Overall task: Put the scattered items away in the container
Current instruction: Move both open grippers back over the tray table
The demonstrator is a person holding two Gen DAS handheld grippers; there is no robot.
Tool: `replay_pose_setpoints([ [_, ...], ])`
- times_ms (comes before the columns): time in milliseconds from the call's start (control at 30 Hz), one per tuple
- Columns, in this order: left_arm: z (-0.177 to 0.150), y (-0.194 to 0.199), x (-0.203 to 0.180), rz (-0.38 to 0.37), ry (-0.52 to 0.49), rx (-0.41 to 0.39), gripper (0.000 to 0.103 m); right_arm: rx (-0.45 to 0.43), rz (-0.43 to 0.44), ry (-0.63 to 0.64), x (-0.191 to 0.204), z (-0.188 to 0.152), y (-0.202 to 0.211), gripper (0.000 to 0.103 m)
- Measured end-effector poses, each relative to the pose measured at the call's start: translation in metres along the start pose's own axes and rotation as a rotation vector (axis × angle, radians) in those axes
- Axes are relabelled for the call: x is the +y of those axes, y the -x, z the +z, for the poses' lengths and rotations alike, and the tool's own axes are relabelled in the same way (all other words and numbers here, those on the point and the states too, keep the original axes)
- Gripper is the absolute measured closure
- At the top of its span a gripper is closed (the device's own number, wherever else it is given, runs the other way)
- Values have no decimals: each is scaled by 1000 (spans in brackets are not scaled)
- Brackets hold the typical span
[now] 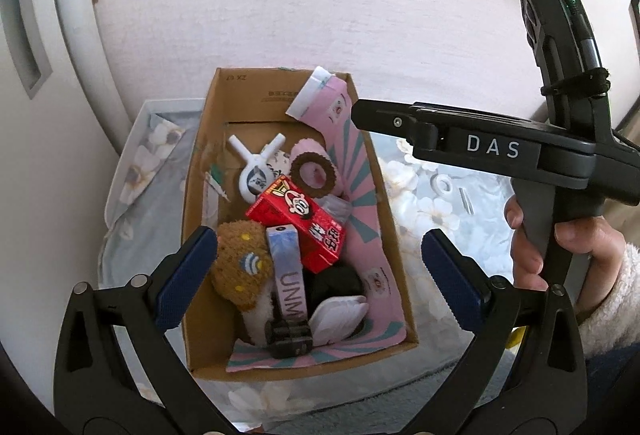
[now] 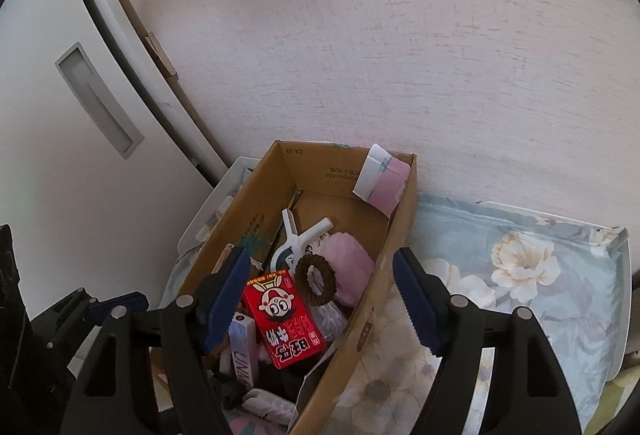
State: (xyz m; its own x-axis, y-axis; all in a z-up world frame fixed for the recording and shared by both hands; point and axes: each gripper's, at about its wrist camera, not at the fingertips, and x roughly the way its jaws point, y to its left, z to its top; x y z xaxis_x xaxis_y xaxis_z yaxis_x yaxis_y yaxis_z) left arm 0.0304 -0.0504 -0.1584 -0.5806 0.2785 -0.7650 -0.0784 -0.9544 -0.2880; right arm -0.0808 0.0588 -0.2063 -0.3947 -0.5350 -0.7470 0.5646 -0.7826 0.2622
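Both tools hang empty over a cardboard box, fingers spread wide apart: the left tool above the box's near end, the right tool straddling its right wall, with the hand holding it in sight at 3 o'clock in the left view. The box stands on a flowered cloth over a desk against a pale wall, and is already well filled: a red carton lies on top at its centre, a brown plush toy at 8 o'clock of the carton, a white clip at 11 o'clock, a pink roll with a brown ring at 12 o'clock. Out on the cloth, at 3 o'clock of the box, a small white ring and a thin pin remain loose. Judging from this, the sound next move is for the right tool to go low and flat onto these tiny pieces, pinching one at a time, then let go well inside the box walls
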Motion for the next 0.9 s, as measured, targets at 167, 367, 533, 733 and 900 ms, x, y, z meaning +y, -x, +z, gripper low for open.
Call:
replay_pose_setpoints([
  [167,-5,7,-7,5,-3,-13,1,-16,1,3,0,-6,11,33],
  [367,-10,11,-18,3,-5,-15,1,-40,-8,-9,-8,-13,30,33],
  [533,-8,12,-33,-1,-28,-23,1,-67,-37,-56,-32,-21,48,33],
  [733,-1,6,-54,-22,-53,-29,1,-82,-140,-107,-74,-36,71,33],
  [900,8,-4,-75,-43,-81,-25,1,-108,-245,-98,-105,-48,94,33],
])
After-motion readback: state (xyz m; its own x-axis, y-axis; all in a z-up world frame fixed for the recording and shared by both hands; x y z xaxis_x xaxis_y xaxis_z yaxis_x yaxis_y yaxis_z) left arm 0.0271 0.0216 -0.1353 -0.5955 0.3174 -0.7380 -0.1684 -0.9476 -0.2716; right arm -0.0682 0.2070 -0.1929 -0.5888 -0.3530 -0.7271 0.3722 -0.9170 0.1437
